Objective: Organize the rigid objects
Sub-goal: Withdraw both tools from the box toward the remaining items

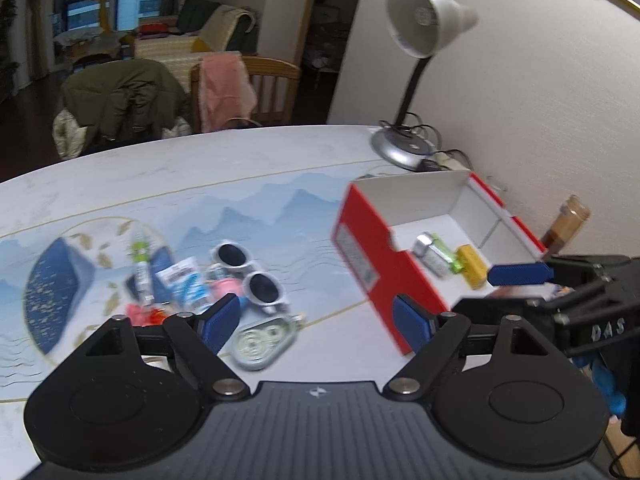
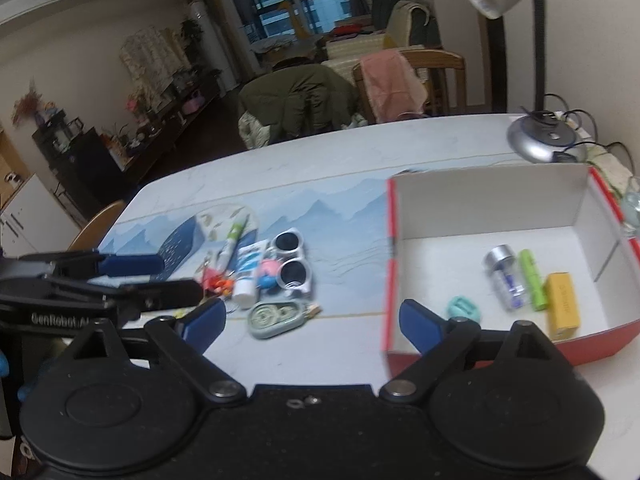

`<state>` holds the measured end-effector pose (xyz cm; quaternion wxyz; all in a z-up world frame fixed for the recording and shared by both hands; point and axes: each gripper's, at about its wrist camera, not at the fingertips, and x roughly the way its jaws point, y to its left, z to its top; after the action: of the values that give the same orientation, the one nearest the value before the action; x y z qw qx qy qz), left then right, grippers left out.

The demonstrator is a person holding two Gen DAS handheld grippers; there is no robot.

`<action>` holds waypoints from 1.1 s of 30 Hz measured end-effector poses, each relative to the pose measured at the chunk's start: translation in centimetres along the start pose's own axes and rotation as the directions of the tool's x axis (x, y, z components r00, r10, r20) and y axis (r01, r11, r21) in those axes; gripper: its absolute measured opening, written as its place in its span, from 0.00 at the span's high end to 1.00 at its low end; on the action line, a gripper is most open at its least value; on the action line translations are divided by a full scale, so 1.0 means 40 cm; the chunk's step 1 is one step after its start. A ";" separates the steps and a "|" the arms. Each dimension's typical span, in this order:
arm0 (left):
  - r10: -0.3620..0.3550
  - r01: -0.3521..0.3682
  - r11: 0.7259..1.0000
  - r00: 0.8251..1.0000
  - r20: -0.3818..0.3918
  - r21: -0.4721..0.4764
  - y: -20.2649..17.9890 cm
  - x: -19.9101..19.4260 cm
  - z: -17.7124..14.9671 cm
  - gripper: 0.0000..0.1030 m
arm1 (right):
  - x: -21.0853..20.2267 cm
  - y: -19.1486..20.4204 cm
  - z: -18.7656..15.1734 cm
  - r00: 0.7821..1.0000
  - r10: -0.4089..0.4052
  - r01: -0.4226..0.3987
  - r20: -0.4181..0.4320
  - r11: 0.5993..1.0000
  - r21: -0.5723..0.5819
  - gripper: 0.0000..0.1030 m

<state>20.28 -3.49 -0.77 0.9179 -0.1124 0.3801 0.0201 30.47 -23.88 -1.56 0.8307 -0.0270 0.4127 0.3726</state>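
A red box with white inside stands on the table at the right; it also shows in the left wrist view. In it lie a silver cylinder, a green tube, a yellow block and a teal piece. Left of the box lies a pile: white sunglasses, a white tube, a green-capped pen and a grey-green oval case. My left gripper is open and empty above the case. My right gripper is open and empty by the box's near-left corner.
A silver desk lamp stands at the back right by the wall, its base and cables behind the box. A brown bottle stands right of the box. Chairs draped with clothes stand beyond the table's far edge.
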 end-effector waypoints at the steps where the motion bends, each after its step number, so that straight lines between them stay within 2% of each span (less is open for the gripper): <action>1: 0.009 -0.009 1.000 1.000 0.003 -0.004 0.015 -0.004 -0.003 0.17 | 0.010 0.014 -0.003 1.000 0.004 -0.004 -0.007 1.000 -0.001 0.09; 4: 0.029 -0.029 0.999 1.000 0.004 -0.024 0.064 -0.012 -0.013 0.11 | 0.035 0.057 -0.018 1.000 0.008 -0.008 -0.023 1.000 -0.011 0.09; 6: 0.044 -0.044 0.998 0.999 0.005 -0.040 0.093 -0.015 -0.023 0.02 | 0.053 0.080 -0.023 0.999 0.008 -0.008 -0.034 1.000 -0.011 0.09; 7: 0.049 -0.049 0.998 0.999 0.009 -0.041 0.106 -0.017 -0.029 0.02 | 0.062 0.092 -0.025 0.999 0.007 -0.008 -0.040 1.000 -0.012 0.09; 16: 0.137 -0.134 0.987 0.990 0.021 -0.085 0.229 -0.003 -0.091 0.01 | 0.154 0.160 -0.043 0.996 -0.040 0.040 -0.080 0.999 -0.004 0.09; 22: 0.127 -0.129 0.988 0.991 -0.028 -0.082 0.280 0.038 -0.135 0.01 | 0.233 0.177 -0.042 0.990 -0.094 0.098 -0.109 0.995 0.024 0.09; 29: 0.133 -0.136 0.987 0.990 -0.044 -0.080 0.298 0.087 -0.172 0.01 | 0.339 0.177 -0.036 0.976 -0.169 0.180 -0.140 0.981 0.071 0.10; 33: 0.135 -0.140 0.988 0.989 -0.066 -0.070 0.304 0.119 -0.178 0.01 | 0.389 0.160 -0.030 0.964 -0.210 0.234 -0.162 0.961 0.149 0.11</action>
<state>17.22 6.53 -11.32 0.8974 -0.1208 0.4139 0.0940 31.50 -10.41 -11.65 0.8347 -0.0304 0.4957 0.2379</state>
